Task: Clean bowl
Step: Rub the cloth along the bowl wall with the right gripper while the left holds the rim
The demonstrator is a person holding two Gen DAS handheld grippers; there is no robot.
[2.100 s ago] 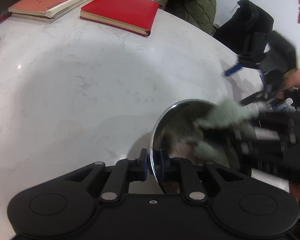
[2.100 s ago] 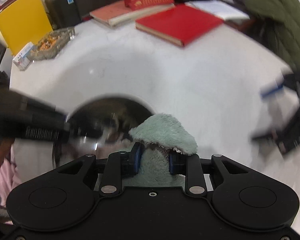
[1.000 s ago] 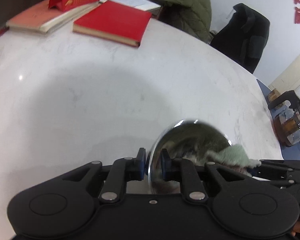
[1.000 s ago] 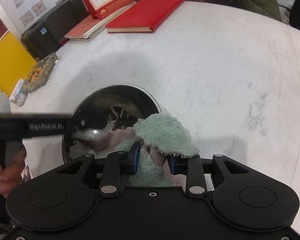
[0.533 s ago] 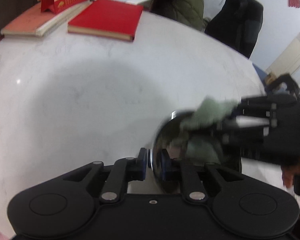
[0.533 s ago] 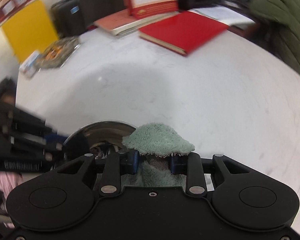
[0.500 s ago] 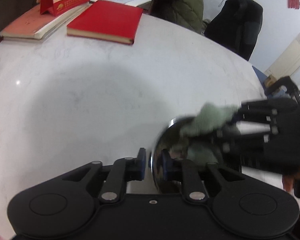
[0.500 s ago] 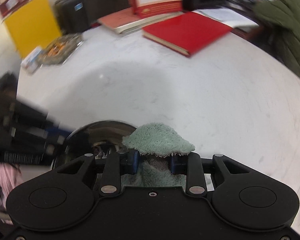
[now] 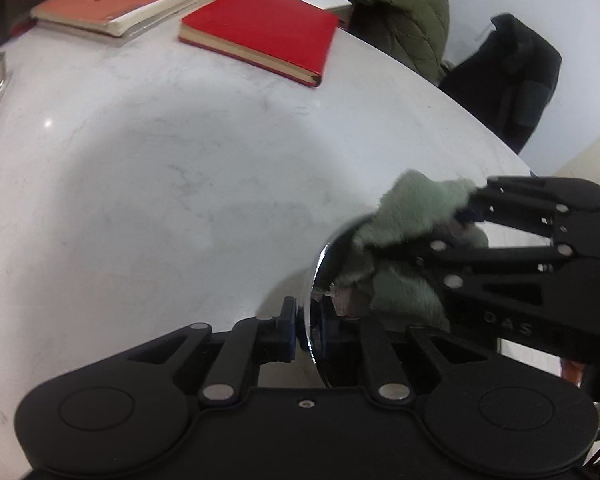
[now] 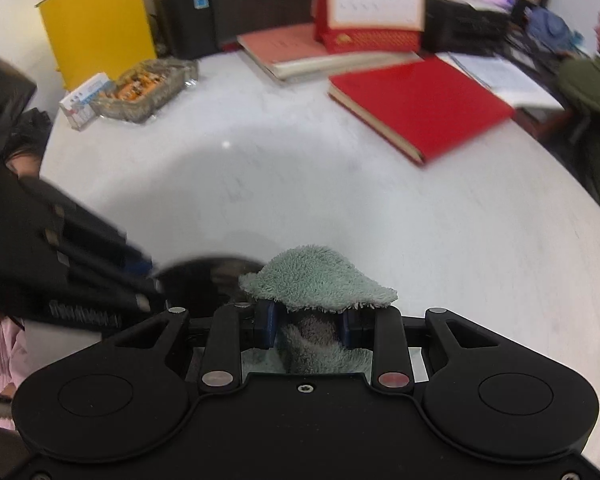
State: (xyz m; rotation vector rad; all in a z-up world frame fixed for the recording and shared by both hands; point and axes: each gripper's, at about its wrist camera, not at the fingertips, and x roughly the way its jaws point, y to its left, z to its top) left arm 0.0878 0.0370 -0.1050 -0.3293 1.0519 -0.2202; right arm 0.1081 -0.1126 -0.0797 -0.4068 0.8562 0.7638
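I am holding the steel bowl (image 9: 332,264) with my left gripper (image 9: 309,330), whose two blue-padded fingers are closed tight on the bowl's rim, one pad outside and one inside, so the bowl is tilting up on edge over the white marble table (image 9: 160,168) near its close side. My right gripper (image 10: 306,326) is clamping a green fuzzy cloth (image 10: 316,278); its fingers are drawn in on the fabric, which is bunching between them and flopping forward over their tips. In the left wrist view that cloth is pressing into the open mouth of the bowl, with the right gripper reaching in from the right side. In the right wrist view the bowl is showing only as a dark curve just left of the cloth, and the left gripper is blurring across the left edge. Farther back on the table a red book (image 9: 260,32) is lying flat, beside a stack of paler books (image 9: 116,12) with a desk calendar (image 10: 374,4) standing on it. A glass ashtray (image 10: 146,90) is sitting near the far left edge. A person in a green jacket (image 9: 400,8) is sitting beyond the table.
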